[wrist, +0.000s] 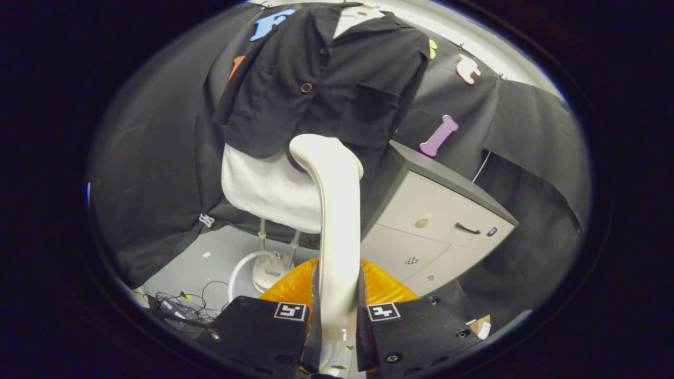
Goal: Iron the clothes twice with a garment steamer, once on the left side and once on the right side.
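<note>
Between the fingers of the claw (337, 316), clamped from both sides, the steamer handle (337, 221) is held, its head against the black jacket (326, 84).

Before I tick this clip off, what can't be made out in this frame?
- Steamer head face: turned toward the jacket, so contact can't be judged.
- Tool grip: the handle's lower end runs out of the gripper view.
- Mannequin stand: partly behind the steamer.
- Cabinet label: too small.

Tool (337, 316) upright, both fingers (263, 326) (pressed inward) clamped around a handle
</note>
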Motion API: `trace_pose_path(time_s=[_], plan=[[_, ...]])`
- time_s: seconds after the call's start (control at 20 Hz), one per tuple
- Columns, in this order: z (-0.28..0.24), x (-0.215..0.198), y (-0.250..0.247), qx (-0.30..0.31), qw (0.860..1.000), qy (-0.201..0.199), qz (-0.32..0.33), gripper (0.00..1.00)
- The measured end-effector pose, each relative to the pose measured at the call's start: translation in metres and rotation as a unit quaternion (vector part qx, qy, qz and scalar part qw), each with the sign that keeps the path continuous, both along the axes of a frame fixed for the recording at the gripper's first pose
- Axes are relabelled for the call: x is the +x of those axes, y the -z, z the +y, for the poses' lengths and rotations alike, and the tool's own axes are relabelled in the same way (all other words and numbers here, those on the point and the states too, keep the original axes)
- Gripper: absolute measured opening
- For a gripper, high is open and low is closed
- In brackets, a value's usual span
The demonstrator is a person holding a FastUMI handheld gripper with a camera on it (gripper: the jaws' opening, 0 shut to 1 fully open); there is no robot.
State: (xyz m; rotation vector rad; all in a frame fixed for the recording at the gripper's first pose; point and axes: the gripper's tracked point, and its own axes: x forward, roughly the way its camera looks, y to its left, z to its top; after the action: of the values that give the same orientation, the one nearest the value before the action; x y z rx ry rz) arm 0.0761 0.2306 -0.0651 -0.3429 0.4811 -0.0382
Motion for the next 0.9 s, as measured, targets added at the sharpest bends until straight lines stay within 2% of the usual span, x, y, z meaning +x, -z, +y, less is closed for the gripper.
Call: trace_pose_path(time_s=[0.4, 0.6, 0.9], plan=[[-0.105, -0.054, -0.015, 0.034, 0.999, 0.002, 0.016, 0.29], [-0.137, -0.076, -0.015, 0.052, 0.998, 0.000, 0.022, 0.29], [-0.205, -0.113, -0.008, 0.074, 0.997, 0.035, 0.014, 0.29]])
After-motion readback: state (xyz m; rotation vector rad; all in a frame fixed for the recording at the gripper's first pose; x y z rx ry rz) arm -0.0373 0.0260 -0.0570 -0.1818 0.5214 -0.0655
